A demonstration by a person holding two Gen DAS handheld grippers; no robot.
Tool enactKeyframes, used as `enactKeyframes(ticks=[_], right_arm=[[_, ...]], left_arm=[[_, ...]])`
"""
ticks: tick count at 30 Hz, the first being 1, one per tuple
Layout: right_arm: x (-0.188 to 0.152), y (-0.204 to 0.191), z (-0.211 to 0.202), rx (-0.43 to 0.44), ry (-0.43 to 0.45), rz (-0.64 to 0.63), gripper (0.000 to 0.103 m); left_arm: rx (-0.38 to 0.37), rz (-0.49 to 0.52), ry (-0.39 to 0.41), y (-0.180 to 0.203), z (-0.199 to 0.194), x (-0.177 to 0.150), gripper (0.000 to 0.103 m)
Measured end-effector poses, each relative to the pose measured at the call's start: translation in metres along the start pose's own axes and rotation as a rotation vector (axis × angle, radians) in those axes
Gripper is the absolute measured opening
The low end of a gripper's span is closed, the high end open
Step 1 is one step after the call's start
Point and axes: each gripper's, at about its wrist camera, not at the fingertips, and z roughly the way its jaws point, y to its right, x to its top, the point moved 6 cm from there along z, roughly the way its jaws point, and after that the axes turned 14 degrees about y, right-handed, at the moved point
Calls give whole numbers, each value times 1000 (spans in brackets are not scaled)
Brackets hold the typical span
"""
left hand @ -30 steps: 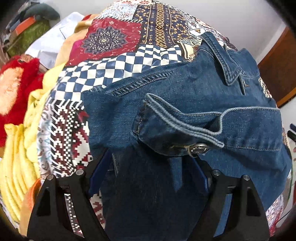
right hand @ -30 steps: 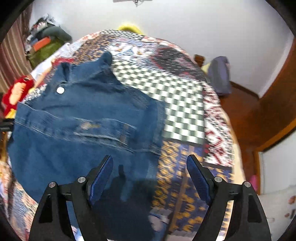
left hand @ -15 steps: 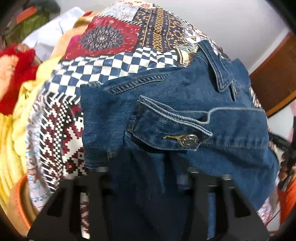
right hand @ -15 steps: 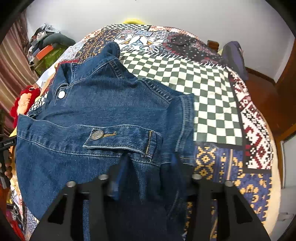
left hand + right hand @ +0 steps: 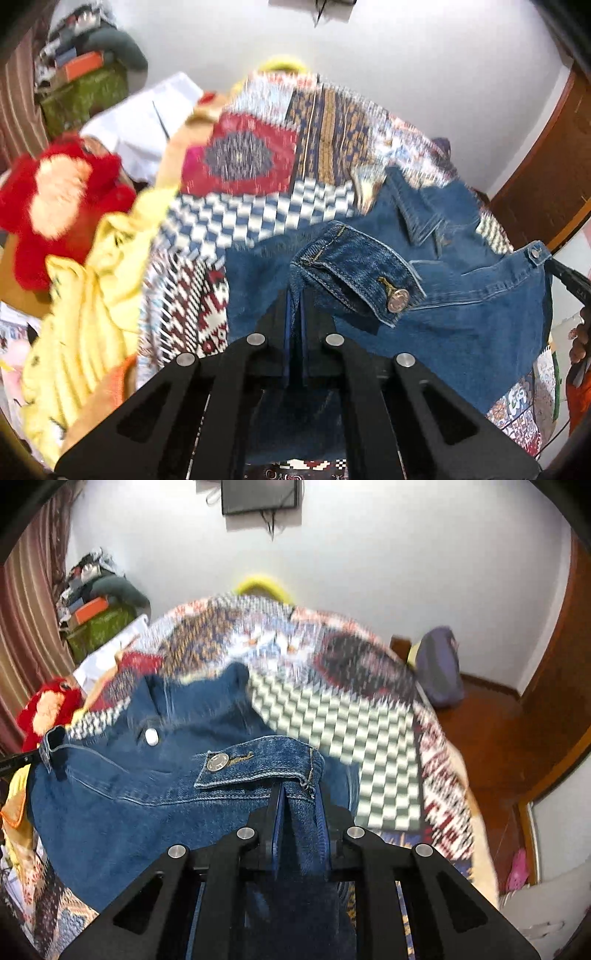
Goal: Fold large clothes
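Left wrist view puts the denim jacket [image 5: 461, 306] right in front of me: heavy blue twill with paler stitched seams, a cuff-like tab with a round metal snap button [image 5: 398, 300], and the collar [image 5: 413, 214] lying further back. My left tongs [image 5: 295, 332] are clenched on a thick fold of the denim, the black fingers [image 5: 271, 325] pressed close on either side of it. From the right wrist I see the same cloth, the jacket [image 5: 122, 812] spread across the near half of the bed, and my right tongs [image 5: 299, 823] clamped on a bunched, ribbed-looking seam just under a second tab with its own metal button [image 5: 217, 763] (there is embossing on the buttons, but I can't read it). A white snap [image 5: 151, 736] sits nearer the collar.

Under the jacket lies the bedspread [image 5: 258, 162], a thin printed patchwork of checks, zigzags and a red medallion, blurred in both views. Off the left edge are crumpled yellow cloth [image 5: 85, 295] and a fuzzy red plush toy [image 5: 55, 199]. Beyond that sit a white folded cloth [image 5: 147, 122] and a cluttered shelf corner. On the wall hangs a dark flat screen [image 5: 260, 494]; a grey-purple bag [image 5: 439, 668] rests on the reddish wooden floor.
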Motion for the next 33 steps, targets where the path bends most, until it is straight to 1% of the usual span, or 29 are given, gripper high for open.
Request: enactKeyframes(ticks=[2, 5, 6, 8, 10, 11, 12, 14, 16, 17, 18, 19, 20, 21, 22, 23, 25, 26, 30, 33], right_arm=[[17, -6, -5, -12, 35, -34, 13], [39, -16, -9, -25, 83, -78, 13], [49, -19, -9, -37, 106, -93, 13], [62, -21, -5, -46, 126, -98, 13], [70, -21, 9, -57, 121, -98, 13], [70, -21, 21, -69, 108, -100, 13], [66, -21, 36, -88, 87, -116, 13], [52, -20, 62, -128, 39, -139, 13], [29, -14, 96, -159, -45, -129, 13], [17, -10, 110, -168, -85, -111, 13], [7, -2, 122, -212, -116, -112, 13], [-4, 8, 133, -281, -138, -131, 13], [-14, 17, 142, -317, -167, -137, 13], [-29, 32, 152, -330, -224, -105, 13], [-38, 41, 157, -316, -258, -66, 13], [-42, 47, 158, -290, -264, -26, 14], [-39, 56, 146, -244, -215, 32, 14], [-35, 56, 140, -237, -195, 28, 14], [-8, 40, 104, -229, -116, -63, 14], [16, 16, 75, -177, -50, -124, 14]], left_arm=[[4, -6, 57, 3, -14, 16, 3], [20, -7, 100, 4, -18, 37, 3], [39, 3, 112, 4, -17, 44, 3], [75, 16, 136, 2, -11, 53, 2], [115, 32, 151, -5, 0, 60, 0], [136, 38, 153, -9, 7, 62, 0], [146, 39, 139, -14, 18, 62, 0], [153, 6, 73, -28, 48, 55, 0], [142, -36, 0, -39, 73, 42, 0], [150, -60, -30, -47, 86, 34, 0], [148, -68, -40, -49, 90, 29, 0], [137, -84, -60, -55, 97, 21, 0], [134, -92, -71, -58, 100, 16, 0], [134, -96, -76, -58, 102, 12, 0], [135, -95, -83, -60, 102, 7, 0], [131, -86, -88, -60, 102, 4, 0], [139, -39, -96, -59, 98, 0, 1], [145, -18, -97, -57, 97, 0, 1], [166, 75, -98, -46, 86, 2, 2], [150, 104, -79, -31, 73, 9, 6]])
